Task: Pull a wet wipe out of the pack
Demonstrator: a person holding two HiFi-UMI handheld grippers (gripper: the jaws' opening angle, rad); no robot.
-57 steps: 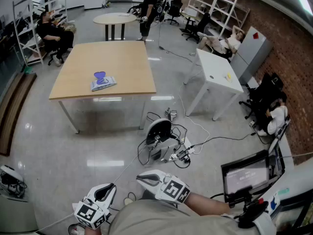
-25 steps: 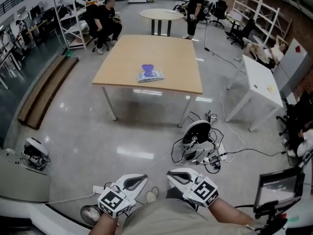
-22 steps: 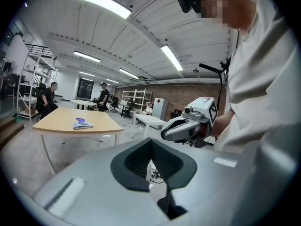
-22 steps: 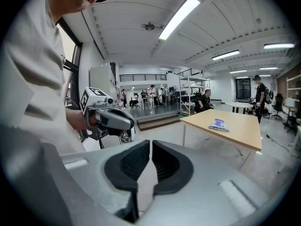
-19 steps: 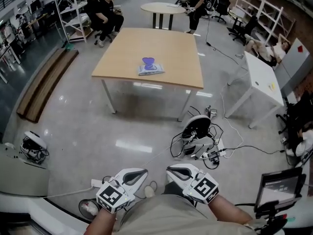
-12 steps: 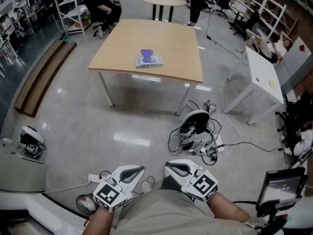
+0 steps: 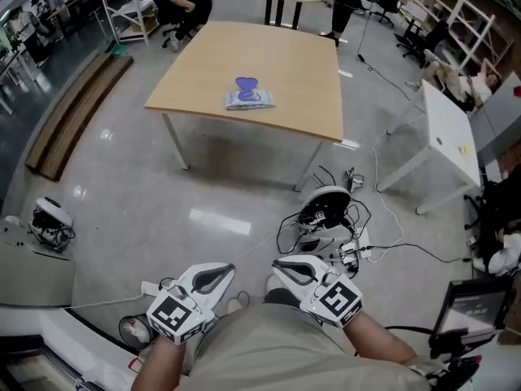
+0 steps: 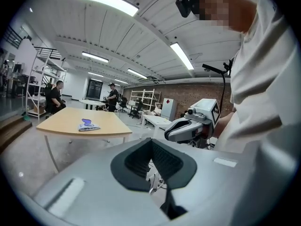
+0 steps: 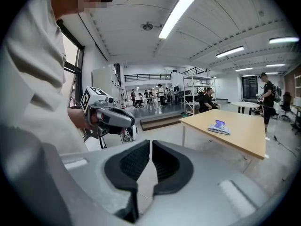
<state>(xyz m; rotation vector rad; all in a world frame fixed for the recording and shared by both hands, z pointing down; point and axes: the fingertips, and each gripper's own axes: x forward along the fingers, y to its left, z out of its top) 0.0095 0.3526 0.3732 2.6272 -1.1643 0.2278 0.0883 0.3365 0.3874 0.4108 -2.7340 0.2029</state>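
The wet wipe pack (image 7: 248, 96), pale with a purple lid, lies on the wooden table (image 7: 285, 63) far ahead of me. It also shows small in the left gripper view as the pack (image 8: 88, 125) and in the right gripper view as the pack (image 9: 219, 127). My left gripper (image 7: 213, 277) and right gripper (image 7: 286, 269) are held side by side close to my body, well short of the table. In its own view the left gripper (image 8: 151, 142) is shut and holds nothing. The right gripper (image 9: 151, 147) has its pads together, also holding nothing.
A tangle of cables with a round white device (image 7: 326, 217) lies on the floor between me and the table. A white table (image 7: 448, 137) stands at the right, a low wooden bench (image 7: 73, 112) at the left, a monitor (image 7: 472, 308) at the lower right. People sit at the back.
The table and the pack have drawn closer and shifted in the head view as I walk towards them. Both grippers stay shut in front of my body.
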